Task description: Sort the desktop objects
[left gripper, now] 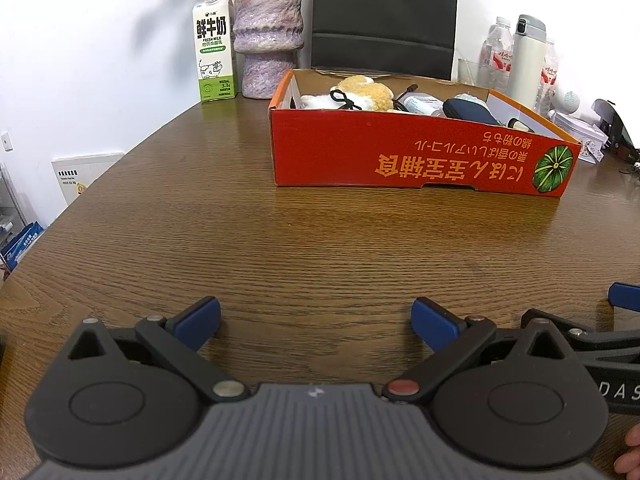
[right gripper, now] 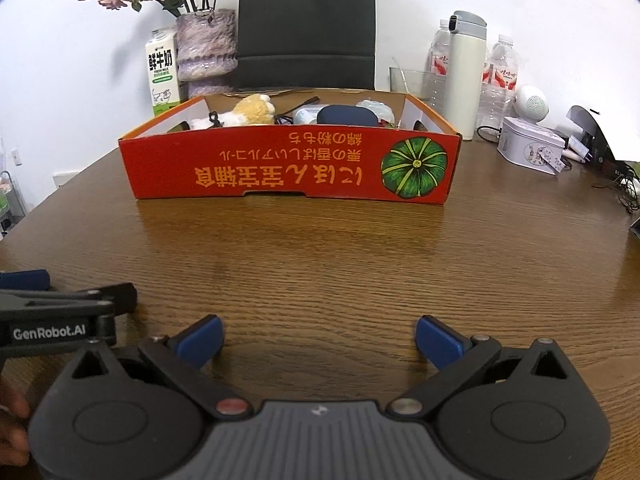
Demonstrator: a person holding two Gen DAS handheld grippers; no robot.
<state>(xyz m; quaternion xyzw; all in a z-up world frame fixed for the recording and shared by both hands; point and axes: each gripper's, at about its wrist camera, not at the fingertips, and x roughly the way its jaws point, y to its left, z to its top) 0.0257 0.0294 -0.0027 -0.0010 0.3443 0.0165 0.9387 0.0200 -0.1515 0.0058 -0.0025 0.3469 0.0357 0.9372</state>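
Note:
A red cardboard box [left gripper: 400, 152] [right gripper: 256, 160] sits on the wooden table ahead of both grippers. Inside it lie a yellow and white plush toy [left gripper: 360, 94] [right gripper: 248, 112], a dark blue pouch [left gripper: 470, 111] [right gripper: 346, 115], a small bottle [left gripper: 420, 103] and other small items, partly hidden by the box wall. My left gripper [left gripper: 316, 322] is open and empty, low over the table. My right gripper [right gripper: 320, 340] is open and empty too, beside the left one; it shows at the right edge of the left wrist view [left gripper: 592, 320].
A milk carton [left gripper: 214, 48] [right gripper: 162, 76] and a purple vase [left gripper: 268, 36] [right gripper: 206, 48] stand back left. A black chair [left gripper: 384, 12] is behind the box. Water bottles [right gripper: 500, 76], a white flask [right gripper: 464, 72], a tin [right gripper: 532, 144] and cables stand back right.

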